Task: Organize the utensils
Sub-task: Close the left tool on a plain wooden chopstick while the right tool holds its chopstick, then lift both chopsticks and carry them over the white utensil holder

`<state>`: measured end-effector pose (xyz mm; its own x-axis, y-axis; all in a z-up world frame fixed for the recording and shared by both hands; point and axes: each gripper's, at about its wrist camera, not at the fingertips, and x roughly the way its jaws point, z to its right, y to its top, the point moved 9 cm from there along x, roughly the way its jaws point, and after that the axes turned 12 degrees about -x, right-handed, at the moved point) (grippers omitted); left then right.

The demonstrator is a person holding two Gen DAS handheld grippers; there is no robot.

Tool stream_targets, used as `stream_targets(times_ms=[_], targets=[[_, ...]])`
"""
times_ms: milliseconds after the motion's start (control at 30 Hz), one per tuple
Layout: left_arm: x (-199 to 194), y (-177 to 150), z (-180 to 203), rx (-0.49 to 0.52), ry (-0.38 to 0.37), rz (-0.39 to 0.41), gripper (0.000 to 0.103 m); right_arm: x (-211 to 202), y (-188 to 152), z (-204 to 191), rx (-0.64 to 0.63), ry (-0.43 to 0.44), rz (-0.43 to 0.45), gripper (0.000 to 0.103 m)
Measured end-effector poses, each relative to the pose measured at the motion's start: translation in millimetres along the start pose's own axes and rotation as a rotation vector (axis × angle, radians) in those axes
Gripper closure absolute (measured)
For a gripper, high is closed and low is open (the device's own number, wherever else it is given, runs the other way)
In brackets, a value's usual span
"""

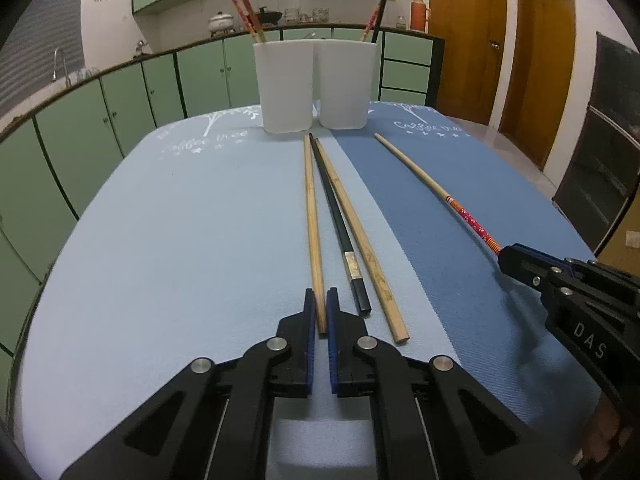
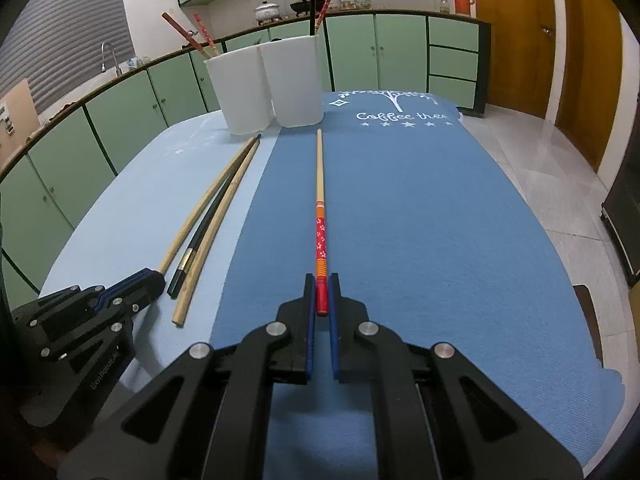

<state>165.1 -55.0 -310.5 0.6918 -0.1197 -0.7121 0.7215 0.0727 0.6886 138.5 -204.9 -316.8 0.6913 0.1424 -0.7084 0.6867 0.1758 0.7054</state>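
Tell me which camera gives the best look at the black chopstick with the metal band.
The left wrist view: the black chopstick with the metal band lies centred and unobstructed, band facing up. The right wrist view shows it off to the side, squeezed between two bamboo chopsticks.

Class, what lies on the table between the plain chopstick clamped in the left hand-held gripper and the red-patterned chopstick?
A black chopstick and another plain wooden chopstick, side by side; the left wrist view shows them best.

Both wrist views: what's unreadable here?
- Lower ends of the chopsticks standing in the two white cups: hidden by the cup walls, both views.
- Pots and jars on the far counter: too small.
- Left tool pads in the right view: covered by its own black body.
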Motion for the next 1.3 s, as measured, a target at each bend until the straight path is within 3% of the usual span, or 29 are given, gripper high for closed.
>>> stream_targets(times_ms=[233,533,867,1100,1300], targets=[[-12.5,9.1,-5.3,-0.039,-0.02,0.019,0.098,-3.9,2.2,2.2,-0.013,-0.004,0.008,0.098],[-61.1,48.9,-9.7,-0.04,-0.042,0.13,0.098,-25.6,26.2,11.0,-0.029,-0.018,0.071,0.098],[-106.6,107.4,-9.0,-0.05,-0.08,0.26,0.098,-70.5,82.0,23.5,-0.067,-0.031,0.168,0.098],[-120.2,144.3,-4.3,-0.041,-0.105,0.305,0.098,-99.0,132.4,25.1,-0.07,0.037,0.232,0.098],[-122.5,166.9,2.0,-0.009,-0.12,0.317,0.098,-109.5,173.0,24.6,-0.076,0.107,0.236,0.098]])
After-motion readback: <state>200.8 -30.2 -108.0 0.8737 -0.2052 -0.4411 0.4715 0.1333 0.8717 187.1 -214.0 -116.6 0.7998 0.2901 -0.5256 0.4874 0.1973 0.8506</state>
